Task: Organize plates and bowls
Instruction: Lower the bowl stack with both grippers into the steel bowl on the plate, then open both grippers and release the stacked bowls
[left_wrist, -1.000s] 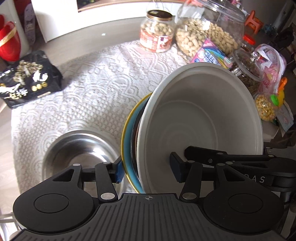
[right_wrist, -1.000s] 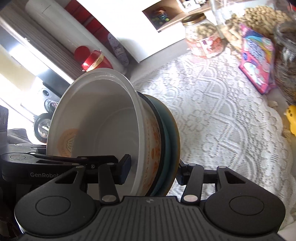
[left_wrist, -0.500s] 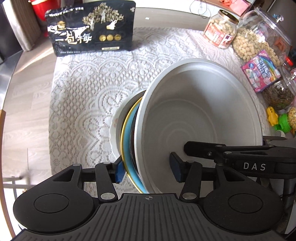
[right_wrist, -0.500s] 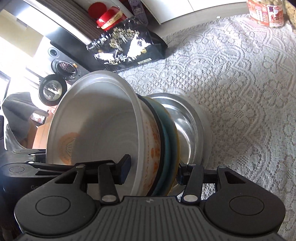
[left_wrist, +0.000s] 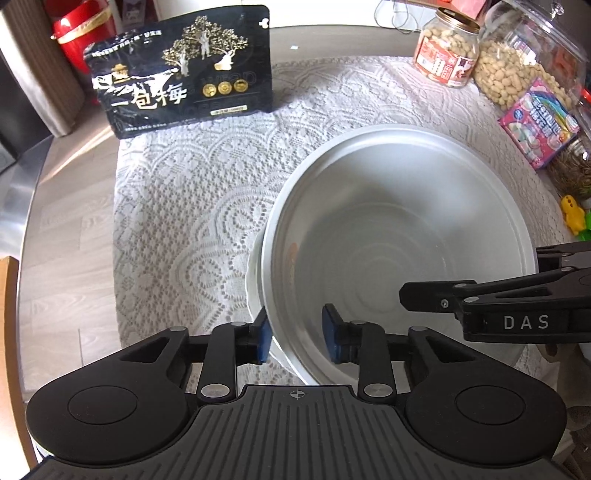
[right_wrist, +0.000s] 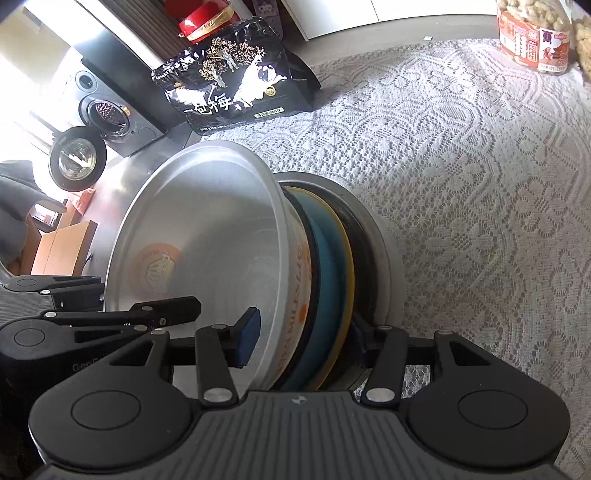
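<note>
At lower centre of both views sits the stack: a white bowl (right_wrist: 207, 251) nested over a blue plate (right_wrist: 325, 266) and a yellow plate (right_wrist: 345, 273), all going into a steel bowl (right_wrist: 384, 266) on the lace cloth (right_wrist: 480, 184). The left gripper (left_wrist: 295, 334) pinches the white bowl's near rim, one pad inside and one outside. The right gripper (right_wrist: 303, 338) spans the rims of the white bowl and both plates, closed narrow on them. My read is that the stack is being seated in the steel bowl; next comes letting it settle level, then releasing both grips without dragging the rims. Beyond, at upper left, a black snack bag (left_wrist: 181, 74) stands on the cloth; nut jars (left_wrist: 448, 55) fill the upper right. A speaker (right_wrist: 110, 110) sits off-table.
</note>
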